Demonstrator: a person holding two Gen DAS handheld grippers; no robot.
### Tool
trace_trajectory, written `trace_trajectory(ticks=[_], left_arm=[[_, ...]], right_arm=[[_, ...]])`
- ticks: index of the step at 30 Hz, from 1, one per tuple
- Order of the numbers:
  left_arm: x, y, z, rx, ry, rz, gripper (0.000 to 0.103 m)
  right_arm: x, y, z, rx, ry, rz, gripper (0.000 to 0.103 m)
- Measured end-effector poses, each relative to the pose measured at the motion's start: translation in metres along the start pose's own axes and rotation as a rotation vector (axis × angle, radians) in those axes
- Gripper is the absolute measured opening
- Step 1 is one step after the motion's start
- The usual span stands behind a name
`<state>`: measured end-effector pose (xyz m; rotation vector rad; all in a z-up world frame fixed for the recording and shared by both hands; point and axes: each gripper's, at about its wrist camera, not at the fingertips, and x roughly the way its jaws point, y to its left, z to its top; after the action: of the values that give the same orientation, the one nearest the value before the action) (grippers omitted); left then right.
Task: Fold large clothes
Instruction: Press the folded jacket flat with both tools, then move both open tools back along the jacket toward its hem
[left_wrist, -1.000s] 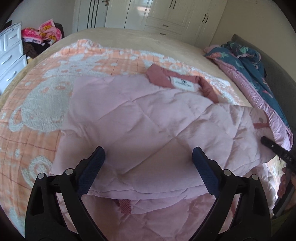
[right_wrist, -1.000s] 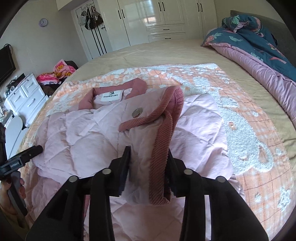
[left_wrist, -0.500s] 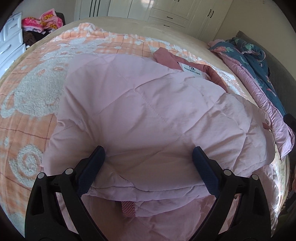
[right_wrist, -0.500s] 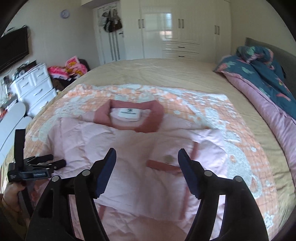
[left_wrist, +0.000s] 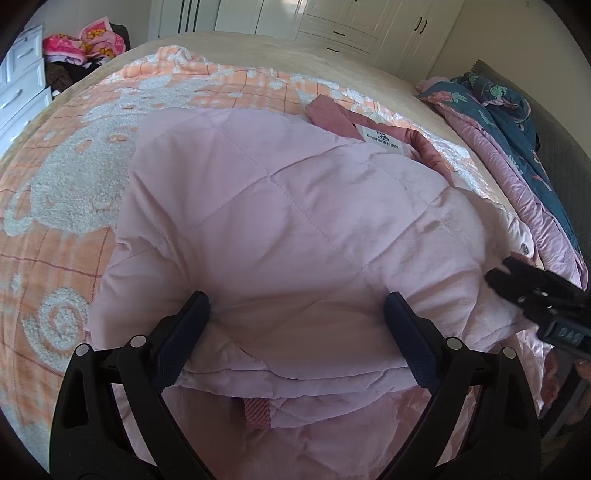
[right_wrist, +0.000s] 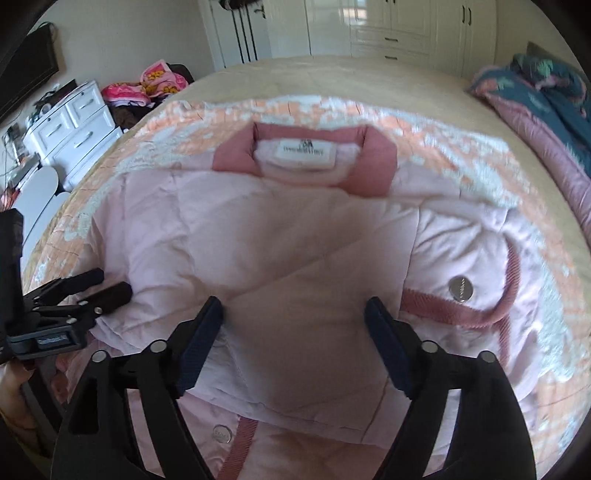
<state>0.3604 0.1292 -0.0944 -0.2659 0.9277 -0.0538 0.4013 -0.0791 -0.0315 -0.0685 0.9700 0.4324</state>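
Observation:
A pale pink quilted jacket (left_wrist: 295, 221) lies folded on the bed, its dark pink collar (right_wrist: 306, 158) and white label at the far side. A sleeve with ribbed pink trim and a snap button (right_wrist: 461, 288) rests flat on its right part. My left gripper (left_wrist: 295, 321) stands open low over the near left fold, pads not pressing on the fabric. My right gripper (right_wrist: 295, 325) hovers over the jacket's middle with its jaws opening, only the flat jacket beneath them. Each gripper shows in the other's view: the right gripper (left_wrist: 524, 284), the left gripper (right_wrist: 77, 295).
The jacket lies on an orange and white blanket (left_wrist: 66, 206) over a beige bed. A floral quilt (right_wrist: 546, 96) is heaped along the bed's right side. White drawers (right_wrist: 70, 125), a pile of pink clothes (right_wrist: 155, 83) and wardrobes (right_wrist: 406, 29) stand beyond.
My right gripper let go of the trimmed sleeve, which now lies flat on the jacket, and swung left over the middle with jaws spreading. My left gripper stays open in nearly the same spot.

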Motion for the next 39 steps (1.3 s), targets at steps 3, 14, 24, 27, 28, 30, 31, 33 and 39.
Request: trace_trajectory(ticks=[3, 14, 24, 27, 28, 30, 31, 33, 39], left_arm=[[-0.002, -0.002, 0.000, 0.005, 0.000, 0.002, 0.089], [-0.025, -0.010, 0.007, -0.005, 0.001, -0.031, 0.089], [-0.045, -0.021, 0.009, -0.005, -0.016, -0.030, 0.094], [-0.051, -0.021, 0.010, -0.020, -0.013, -0.051, 0.094], [-0.053, -0.022, 0.010, -0.026, -0.014, -0.058, 0.094], [-0.058, -0.024, 0.010, -0.026, -0.021, -0.071, 0.094], [-0.060, -0.024, 0.010, -0.026, -0.025, -0.074, 0.094], [-0.066, -0.026, 0.010, -0.028, -0.035, -0.081, 0.094], [-0.083, -0.029, 0.012, -0.033, -0.058, -0.106, 0.094]], right_arm=[[0.011, 0.000, -0.007, 0.002, -0.005, -0.016, 0.082], [-0.019, -0.005, -0.014, 0.060, -0.034, 0.018, 0.085], [-0.063, -0.012, -0.022, 0.098, -0.118, 0.010, 0.097], [-0.073, -0.015, -0.023, 0.106, -0.133, 0.002, 0.097], [-0.077, -0.017, -0.024, 0.113, -0.138, 0.002, 0.097], [-0.082, -0.018, -0.024, 0.120, -0.145, 0.001, 0.097], [-0.087, -0.019, -0.025, 0.125, -0.151, 0.000, 0.097], [-0.093, -0.021, -0.026, 0.134, -0.162, -0.004, 0.097], [-0.114, -0.026, -0.028, 0.161, -0.194, -0.001, 0.097]])
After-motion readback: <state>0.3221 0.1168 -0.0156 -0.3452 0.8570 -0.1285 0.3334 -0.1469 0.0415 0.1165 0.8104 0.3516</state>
